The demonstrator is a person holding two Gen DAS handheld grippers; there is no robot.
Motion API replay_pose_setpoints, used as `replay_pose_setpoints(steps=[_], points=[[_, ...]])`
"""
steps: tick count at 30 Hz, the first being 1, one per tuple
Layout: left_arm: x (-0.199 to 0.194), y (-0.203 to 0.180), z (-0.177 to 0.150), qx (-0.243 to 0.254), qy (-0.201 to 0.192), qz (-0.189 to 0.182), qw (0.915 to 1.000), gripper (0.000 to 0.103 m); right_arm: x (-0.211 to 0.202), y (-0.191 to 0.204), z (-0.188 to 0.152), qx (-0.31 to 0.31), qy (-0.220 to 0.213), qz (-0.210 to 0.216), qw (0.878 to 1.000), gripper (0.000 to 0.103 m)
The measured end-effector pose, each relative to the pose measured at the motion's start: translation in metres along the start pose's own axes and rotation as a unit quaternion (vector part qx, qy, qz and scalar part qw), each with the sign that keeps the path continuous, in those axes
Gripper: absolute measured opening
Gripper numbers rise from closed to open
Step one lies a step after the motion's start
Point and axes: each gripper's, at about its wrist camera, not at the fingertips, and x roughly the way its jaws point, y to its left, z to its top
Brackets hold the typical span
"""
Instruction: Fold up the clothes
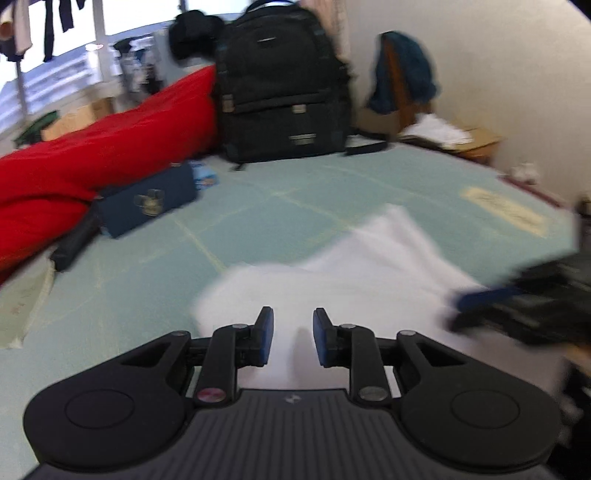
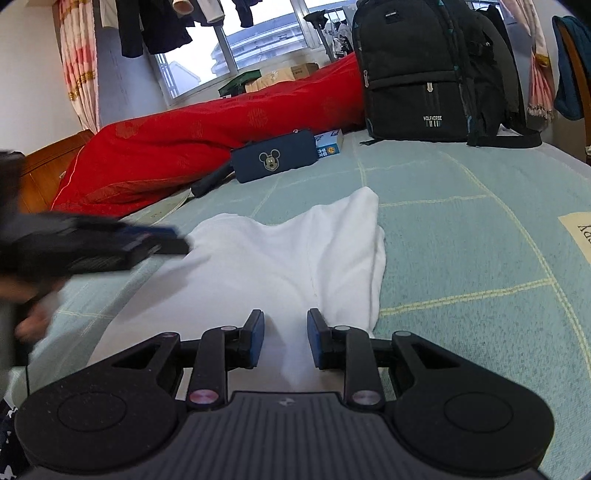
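Right wrist: white garment (image 2: pixel 280 258) flat on bed (image 2: pixel 461 240), under and ahead of both grippers' open, empty jaws

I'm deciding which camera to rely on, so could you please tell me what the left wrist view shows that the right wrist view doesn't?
Only the left wrist view shows the papers on the far corner stand. Only the right wrist view shows the patterned curtain and hanging dark clothes. Both show the white garment, red quilt, black backpack, navy pouch, and each open claw: left, right.
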Motion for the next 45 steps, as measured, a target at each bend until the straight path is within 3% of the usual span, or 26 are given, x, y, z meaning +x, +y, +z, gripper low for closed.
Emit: replay_pose_setpoints(steps=[2, 5, 7, 11, 15, 20, 25, 28, 32, 34, 40, 45], points=[[-0.006, -0.013, -0.019, -0.003, 0.021, -0.010, 0.9997, 0.028, -0.002, 0.002, -0.001, 0.001, 0.000, -0.003, 1.000, 0.031], [-0.019, -0.027, -0.038, 0.006, 0.020, 0.021, 0.9996, 0.028, -0.010, 0.006, 0.000, 0.002, 0.003, -0.007, 1.000, 0.033], [-0.037, -0.029, -0.036, 0.002, 0.011, 0.026, 0.9996, 0.030, -0.016, 0.014, 0.002, -0.005, 0.002, -0.009, 1.000, 0.052], [-0.069, -0.024, -0.031, -0.015, -0.011, 0.066, 0.9977, 0.055, -0.025, 0.040, 0.008, -0.043, -0.006, -0.004, 0.999, 0.057], [-0.082, -0.010, -0.032, -0.064, 0.010, 0.131, 0.9893, 0.084, -0.025, 0.066, 0.014, -0.083, -0.009, 0.001, 0.996, 0.065], [-0.097, 0.005, -0.041, -0.111, 0.016, 0.142, 0.9835, 0.086, 0.027, 0.087, 0.007, -0.128, 0.050, -0.023, 0.990, 0.071], [-0.101, 0.013, -0.046, -0.122, 0.009, 0.139, 0.9827, 0.089, 0.006, 0.095, 0.003, -0.125, 0.054, -0.033, 0.990, 0.075], [-0.098, 0.013, -0.050, -0.129, 0.008, 0.134, 0.9824, 0.089, -0.011, 0.109, -0.001, -0.137, 0.039, -0.019, 0.990, 0.090], [-0.098, 0.013, -0.057, -0.129, 0.012, 0.132, 0.9829, 0.089, 0.000, 0.126, -0.024, -0.183, 0.091, -0.033, 0.978, 0.090], [-0.101, 0.015, -0.060, -0.128, 0.011, 0.137, 0.9822, 0.089, -0.001, 0.125, -0.028, -0.192, 0.095, -0.039, 0.976, 0.090], [-0.096, 0.024, -0.063, -0.138, 0.013, 0.141, 0.9803, 0.090, -0.016, 0.103, 0.023, -0.168, 0.032, -0.033, 0.985, 0.091], [-0.092, 0.030, -0.065, -0.146, 0.016, 0.143, 0.9787, 0.090, 0.025, 0.063, 0.061, -0.112, 0.033, -0.025, 0.993, 0.091]])
